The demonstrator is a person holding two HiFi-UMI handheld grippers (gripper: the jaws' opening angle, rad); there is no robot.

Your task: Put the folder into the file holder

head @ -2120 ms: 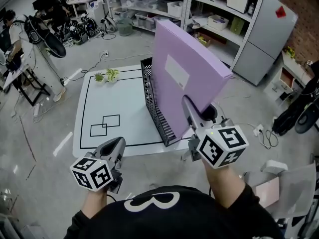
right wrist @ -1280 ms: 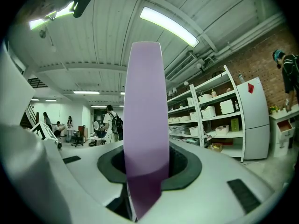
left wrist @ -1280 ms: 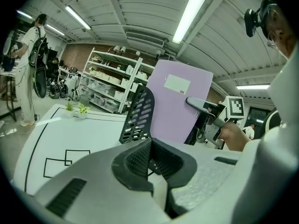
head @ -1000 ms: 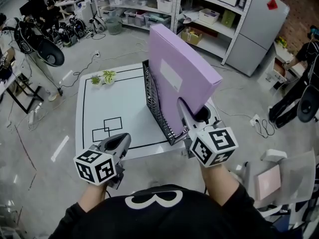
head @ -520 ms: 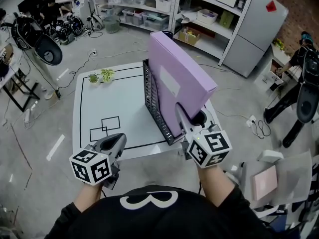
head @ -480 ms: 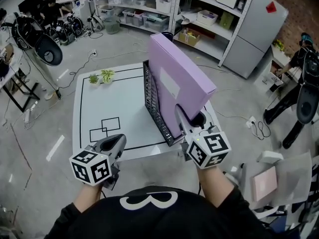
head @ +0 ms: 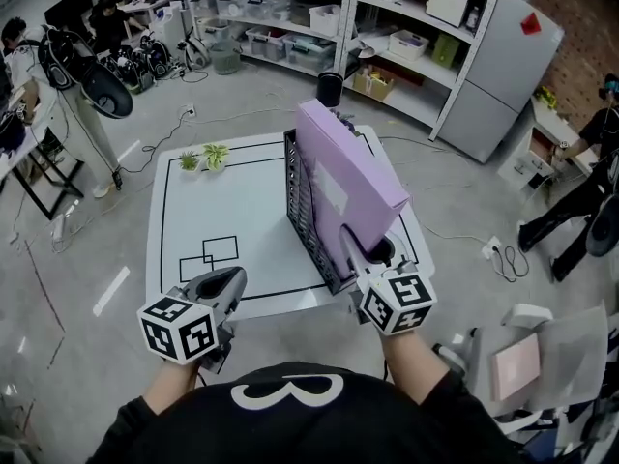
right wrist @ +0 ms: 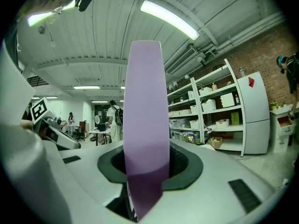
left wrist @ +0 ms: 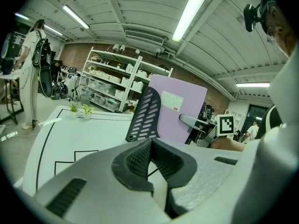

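- Head view: folder [head: 350,177] tilts, lower end in holder [head: 302,216] on table [head: 208,211]; right gripper [head: 350,242] grips its near edge; left gripper [head: 224,282] hovers apart.
- Left gripper view: jaws together, empty.
- Right gripper view: jaws clamp folder.

Folder [head: 350,177]: thick, lilac, white label on the cover; stands on edge, leaning right, near lower corner clamped between the jaws of the right gripper [head: 353,245]; lower part against the right side of the File holder, whether seated inside unclear

File holder [head: 301,206]: black, slotted walls, upright, right of centre on white table [head: 193,220]
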